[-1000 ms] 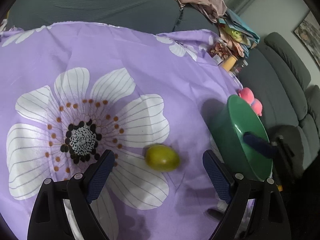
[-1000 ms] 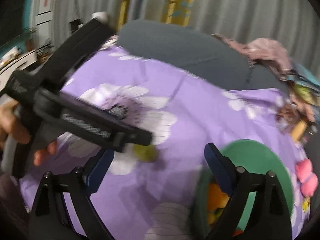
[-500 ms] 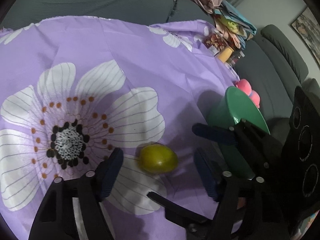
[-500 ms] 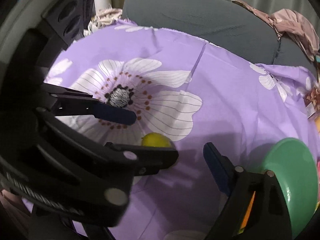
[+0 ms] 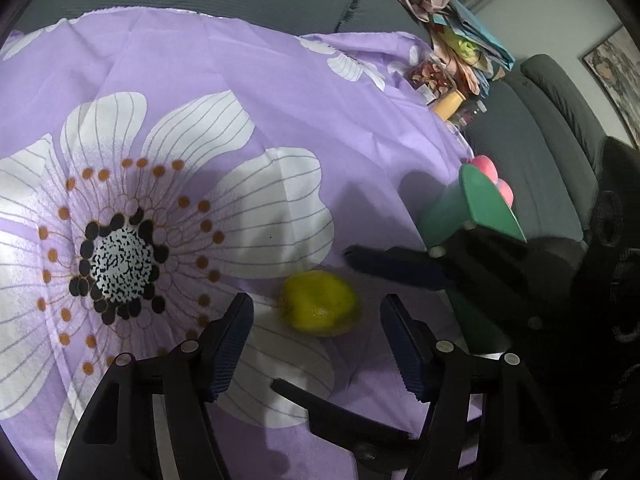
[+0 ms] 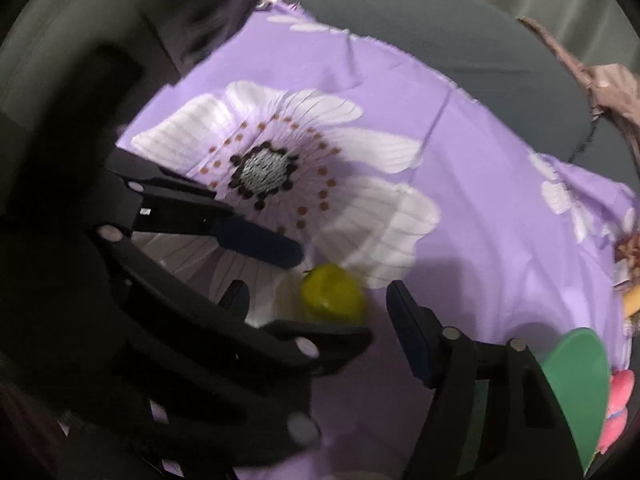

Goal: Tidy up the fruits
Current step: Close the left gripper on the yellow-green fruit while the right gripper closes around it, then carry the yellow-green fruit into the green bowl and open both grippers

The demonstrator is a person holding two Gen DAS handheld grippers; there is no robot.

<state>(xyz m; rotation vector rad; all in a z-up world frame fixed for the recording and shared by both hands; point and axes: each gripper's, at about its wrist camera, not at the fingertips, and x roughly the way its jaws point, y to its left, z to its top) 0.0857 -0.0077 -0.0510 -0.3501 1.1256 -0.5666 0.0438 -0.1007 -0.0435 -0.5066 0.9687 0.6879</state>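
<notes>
Right wrist view was smeared with motion blur, and the left gripper [image 6: 296, 292] filled its whole left side, covering the near finger of the right gripper [image 6: 320, 312] almost entirely. Only a sliver of that finger's pad showed. The green bowl [image 5: 486, 204] was cut off in both views: the right gripper's body hid its lower half in the left wrist view, and its inside couldn't be seen. A pink toy [image 5: 496, 176] poked out behind its rim, mostly hidden. Clutter at the far corner of the cloth was too small to identify.

The yellow-green fruit [image 5: 318, 304] lay on the purple flowered cloth [image 5: 240, 92] over the counter, left of the bowl and apart from it. It sat between the jaws of the left gripper [image 5: 316, 344], just past the tips, with gaps either side. Left jaws were closing, pads not on it yet. The right gripper [image 5: 360, 320] jaws were closing too, around the same fruit; contact couldn't be told through the blur.

Versus a second ago: both pairs of jaws had narrowed a lot. The right gripper had come in from the bowl side and now crossed the left one's fingers. The fruit hadn't moved on its petal.
</notes>
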